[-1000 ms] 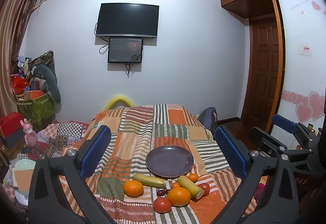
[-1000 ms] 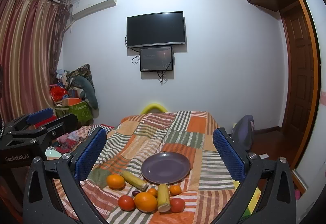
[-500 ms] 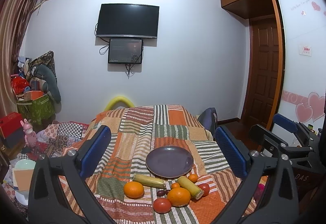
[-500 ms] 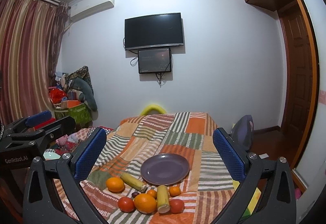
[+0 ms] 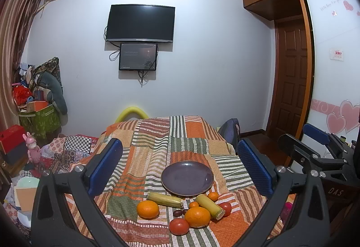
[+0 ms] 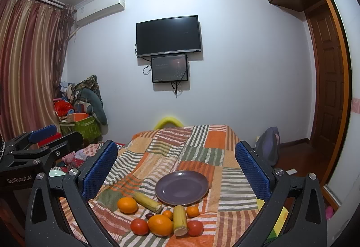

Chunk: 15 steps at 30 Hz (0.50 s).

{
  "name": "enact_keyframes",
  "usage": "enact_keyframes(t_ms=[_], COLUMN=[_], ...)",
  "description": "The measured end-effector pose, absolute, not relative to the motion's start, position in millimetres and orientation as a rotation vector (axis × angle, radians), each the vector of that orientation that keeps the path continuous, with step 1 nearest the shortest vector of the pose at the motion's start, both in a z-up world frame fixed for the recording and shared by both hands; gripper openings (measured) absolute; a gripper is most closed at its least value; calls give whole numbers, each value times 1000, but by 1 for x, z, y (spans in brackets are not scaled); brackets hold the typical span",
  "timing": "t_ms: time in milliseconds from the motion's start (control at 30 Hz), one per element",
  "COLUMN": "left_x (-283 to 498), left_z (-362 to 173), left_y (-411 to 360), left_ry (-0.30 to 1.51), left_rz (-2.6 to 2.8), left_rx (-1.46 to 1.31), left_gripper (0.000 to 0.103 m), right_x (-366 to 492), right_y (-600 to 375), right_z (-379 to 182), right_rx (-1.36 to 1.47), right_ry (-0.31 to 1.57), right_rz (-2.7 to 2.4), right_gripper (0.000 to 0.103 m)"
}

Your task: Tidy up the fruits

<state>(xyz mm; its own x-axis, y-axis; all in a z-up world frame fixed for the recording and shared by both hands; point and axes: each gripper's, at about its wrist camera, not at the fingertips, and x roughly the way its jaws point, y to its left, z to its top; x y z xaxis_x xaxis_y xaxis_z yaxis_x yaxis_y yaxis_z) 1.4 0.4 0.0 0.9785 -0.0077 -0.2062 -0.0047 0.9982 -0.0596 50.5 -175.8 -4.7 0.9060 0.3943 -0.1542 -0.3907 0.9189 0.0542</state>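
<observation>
An empty purple plate [image 5: 187, 178] [image 6: 181, 187] sits on a striped patchwork cloth. In front of it lie two big oranges [image 5: 148, 209] [image 5: 197, 216], two small oranges, two red tomatoes [image 5: 179, 226], two yellow-green cane sticks [image 5: 164, 199] [image 6: 179, 220] and dark small fruits [image 5: 177, 213]. My left gripper [image 5: 180, 166] is open and empty, held above and before the fruit. My right gripper [image 6: 176, 165] is open and empty, also short of the fruit. Each gripper shows at the other view's edge.
The cloth-covered table [image 5: 157, 134] runs toward the back wall with a TV [image 5: 140, 23]. Clutter, a green box [image 5: 40, 120] and toys stand on the left. A wooden door [image 5: 292, 80] and a bag [image 6: 268, 145] are on the right.
Both grippers stay open; the views have drifted only slightly. The fruit and plate have not moved.
</observation>
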Motion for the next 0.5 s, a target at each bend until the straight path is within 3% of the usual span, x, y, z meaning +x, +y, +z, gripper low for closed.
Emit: enact_keyframes(t_ms=[500], left_x=[0], left_z=[0], left_y=[0], left_ry=[205], left_rz=[-1], left_rx=[-60], left_gripper=[103], right_x=[48], right_y=[-174], right_z=[-4], right_rx=[19], right_ry=[160], right_rz=[409], right_gripper=[103])
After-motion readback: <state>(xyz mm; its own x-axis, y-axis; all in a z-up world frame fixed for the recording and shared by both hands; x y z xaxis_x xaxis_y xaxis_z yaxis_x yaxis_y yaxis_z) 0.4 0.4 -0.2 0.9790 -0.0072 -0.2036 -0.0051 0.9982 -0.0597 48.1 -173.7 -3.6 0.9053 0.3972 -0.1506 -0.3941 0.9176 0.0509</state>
